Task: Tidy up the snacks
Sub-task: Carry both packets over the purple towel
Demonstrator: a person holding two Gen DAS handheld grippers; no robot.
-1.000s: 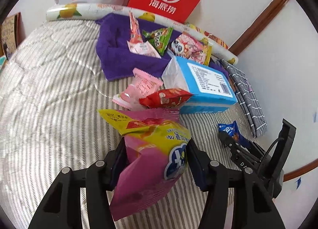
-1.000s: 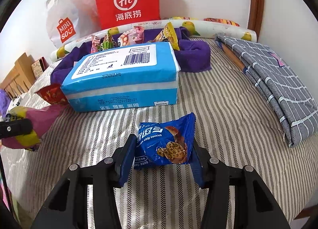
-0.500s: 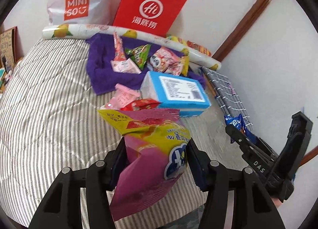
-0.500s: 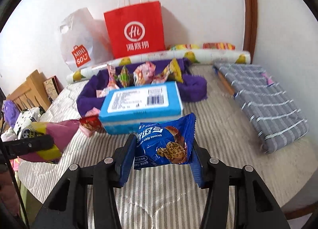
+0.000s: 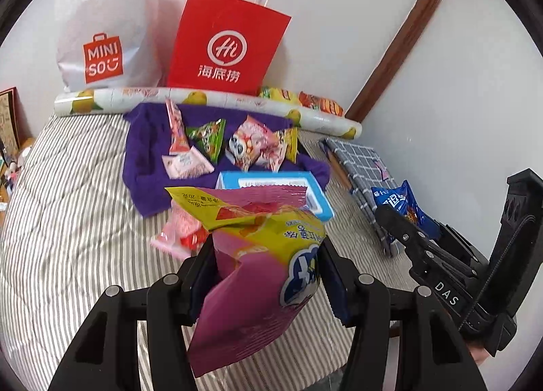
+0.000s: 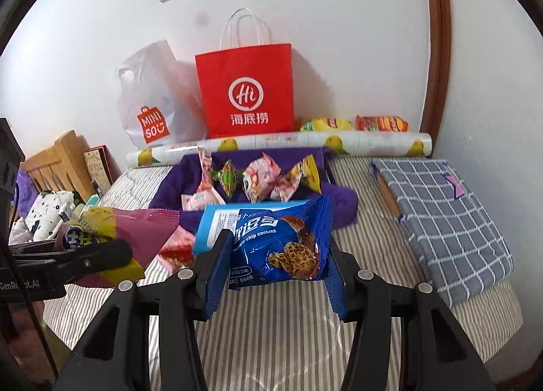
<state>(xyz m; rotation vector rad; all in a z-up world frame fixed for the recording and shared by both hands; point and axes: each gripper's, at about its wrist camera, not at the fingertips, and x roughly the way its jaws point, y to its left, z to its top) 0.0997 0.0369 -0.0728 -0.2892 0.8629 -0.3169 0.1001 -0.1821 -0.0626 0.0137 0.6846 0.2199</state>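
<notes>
So both snacks are getting carried at once here: the pink-and-yellow snack bag (image 5: 258, 275) is clamped in the left claw (image 5: 268, 275), and the blue cookie pack (image 6: 281, 245) is pinched in the right claw (image 6: 275, 275). Compared with a second ago, both are riding well clear of the striped bed (image 5: 74, 214) now, and a lot more wall is showing, so the pickup part is looking done and it's down to where they go. Taking the blue tissue pack (image 5: 319, 201) as the landmark: the loose pink and red packets (image 5: 180, 235) are lying just left of it, the purple towel (image 5: 142, 167) with the small candy packets (image 5: 244, 143) is sitting right behind it, and the red paper bag (image 5: 227, 45) and white plastic bag (image 5: 108, 28) are standing further back against the wall. My guess is they're heading for the towel pile or a bag.
</notes>
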